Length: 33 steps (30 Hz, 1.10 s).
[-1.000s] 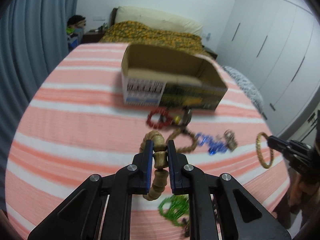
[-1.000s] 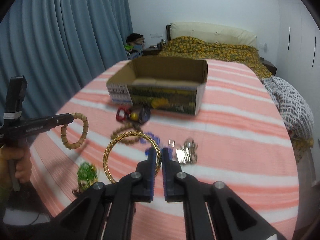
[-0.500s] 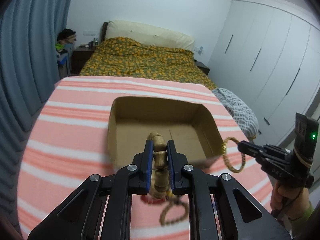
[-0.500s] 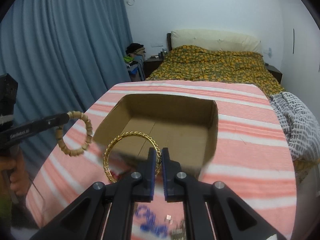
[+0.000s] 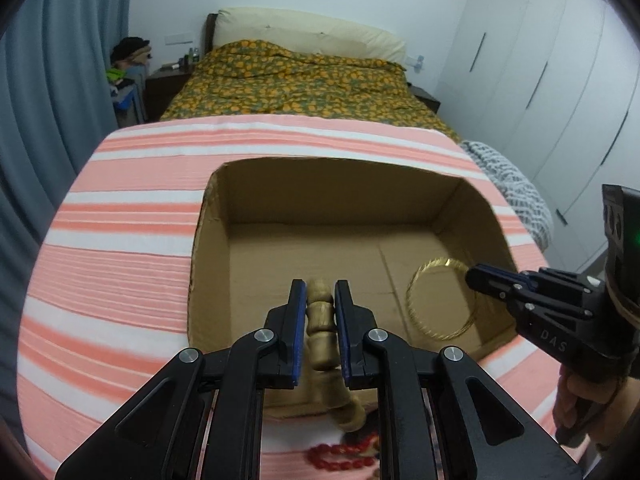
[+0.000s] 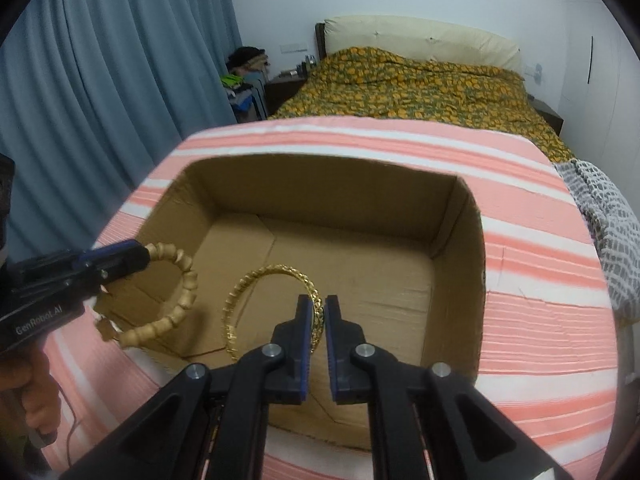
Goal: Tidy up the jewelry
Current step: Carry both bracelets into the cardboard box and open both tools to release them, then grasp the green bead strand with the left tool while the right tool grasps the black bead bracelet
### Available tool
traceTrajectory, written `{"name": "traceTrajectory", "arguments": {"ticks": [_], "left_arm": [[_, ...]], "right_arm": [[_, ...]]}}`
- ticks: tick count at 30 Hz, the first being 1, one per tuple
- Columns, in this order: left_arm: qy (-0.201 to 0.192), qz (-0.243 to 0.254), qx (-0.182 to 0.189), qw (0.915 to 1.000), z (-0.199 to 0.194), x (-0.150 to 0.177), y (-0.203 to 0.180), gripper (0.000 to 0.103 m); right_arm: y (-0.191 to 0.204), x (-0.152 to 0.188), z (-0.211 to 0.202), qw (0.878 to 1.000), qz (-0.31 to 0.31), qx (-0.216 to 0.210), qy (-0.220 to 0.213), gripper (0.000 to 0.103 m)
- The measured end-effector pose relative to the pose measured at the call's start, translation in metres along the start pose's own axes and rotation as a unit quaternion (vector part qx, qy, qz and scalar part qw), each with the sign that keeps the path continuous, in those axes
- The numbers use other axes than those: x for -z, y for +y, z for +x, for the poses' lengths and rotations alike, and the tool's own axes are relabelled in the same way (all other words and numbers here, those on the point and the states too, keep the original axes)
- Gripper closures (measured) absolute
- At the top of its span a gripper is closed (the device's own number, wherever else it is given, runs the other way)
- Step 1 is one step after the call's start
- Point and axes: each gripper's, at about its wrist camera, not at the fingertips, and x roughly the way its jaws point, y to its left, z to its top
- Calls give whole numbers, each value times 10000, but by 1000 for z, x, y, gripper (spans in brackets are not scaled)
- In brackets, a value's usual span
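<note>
Left wrist: both tools (image 5: 320, 292) (image 6: 316, 306) hold bracelets over the box (image 5: 208, 216).

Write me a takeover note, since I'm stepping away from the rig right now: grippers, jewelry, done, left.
Left gripper: shut on the wooden bead bracelet, held above the cardboard box at its near left side.
Right gripper: shut on the gold bangle, held over the box interior.
Done: both pieces lifted and brought to the box; nothing visibly lies in it yet.
Left: release both inside, then fetch the red bead bracelet lying on the striped cloth before the box.
</note>
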Motion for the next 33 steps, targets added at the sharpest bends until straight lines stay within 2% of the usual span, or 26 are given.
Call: {"name": "traceTrajectory", "arguments": {"ticks": [1,2,3,4,5,10,18,22,27,33], "left_arm": [[37,-20,-60,10000,2,1,2,67],[71,-78,-123,9999,4,1,4,37],[25,-133,-206,9997,3,3,6,25],[-55,-159,-261,9995,2,4,6,15],[-149,-173,-287,9993,-2,5,7,14],[-259,-211,-218,9992,-26,19,9,11],[-516,-173,-315,9980,-92,73,10,6],[-493,-124,-499,9975,-117,109,10,5],[-356,-96,-692,9969,-137,161,15,5],[-227,-136,-516,9983,-152,232,9,5]], "right_arm": [[-1,1,2,10000,10,5,20,92],[-1,1,4,10000,19,3,43,79],[-2,1,4,10000,54,10,55,58],[-5,3,0,9999,137,8,6,49],[-6,3,-4,9998,192,12,-70,45],[-7,13,-42,9985,121,70,-524,45],[-8,60,-104,9957,-95,230,-891,45],[-13,103,-132,9938,-206,439,-1001,45],[-15,157,-155,9934,-249,614,-936,45],[-10,227,-175,9941,-368,689,-753,45]]}}
